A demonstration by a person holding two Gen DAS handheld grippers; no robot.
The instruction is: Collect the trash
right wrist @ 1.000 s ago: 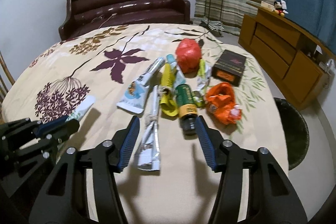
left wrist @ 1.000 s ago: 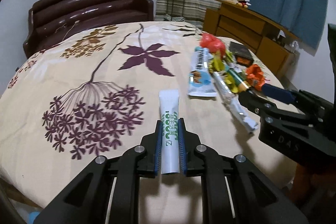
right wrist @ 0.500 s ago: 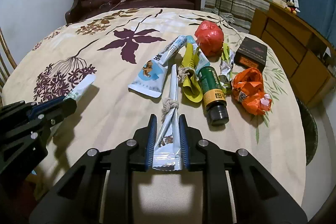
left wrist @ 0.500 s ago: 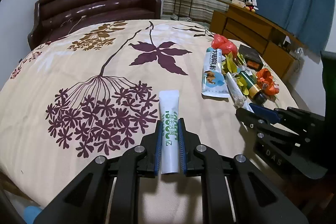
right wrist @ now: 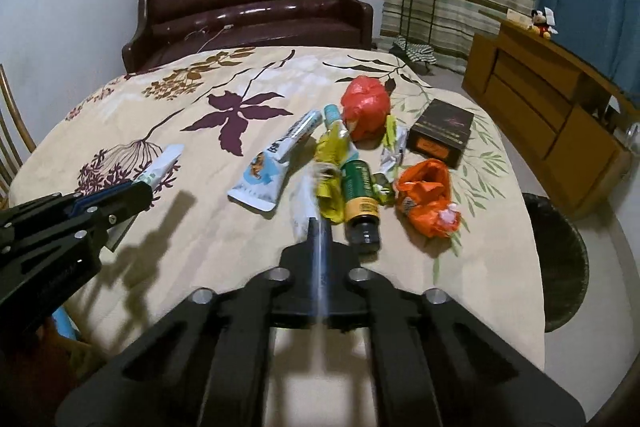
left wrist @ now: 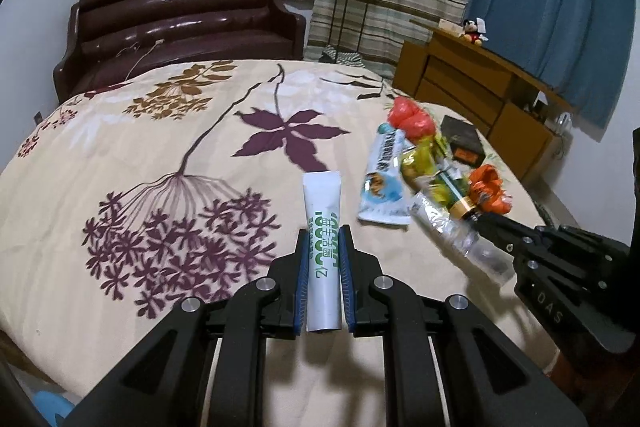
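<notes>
My left gripper is shut on a white tube with green print, held above the floral tablecloth; it also shows in the right wrist view. My right gripper is shut on a knotted silver wrapper, blurred and lifted; in the left wrist view the wrapper hangs from its tips. On the table lie a blue-white tube, yellow wrapper, green bottle, red bag, orange bag and dark box.
A dark round bin stands on the floor right of the table. A brown sofa is behind the table, a wooden cabinet to the right, a chair at the left edge.
My right gripper closed on the silver wrapper and has lifted it off the table, now pinched flat. My left gripper kept hold of the white tube and shifted slightly.
</notes>
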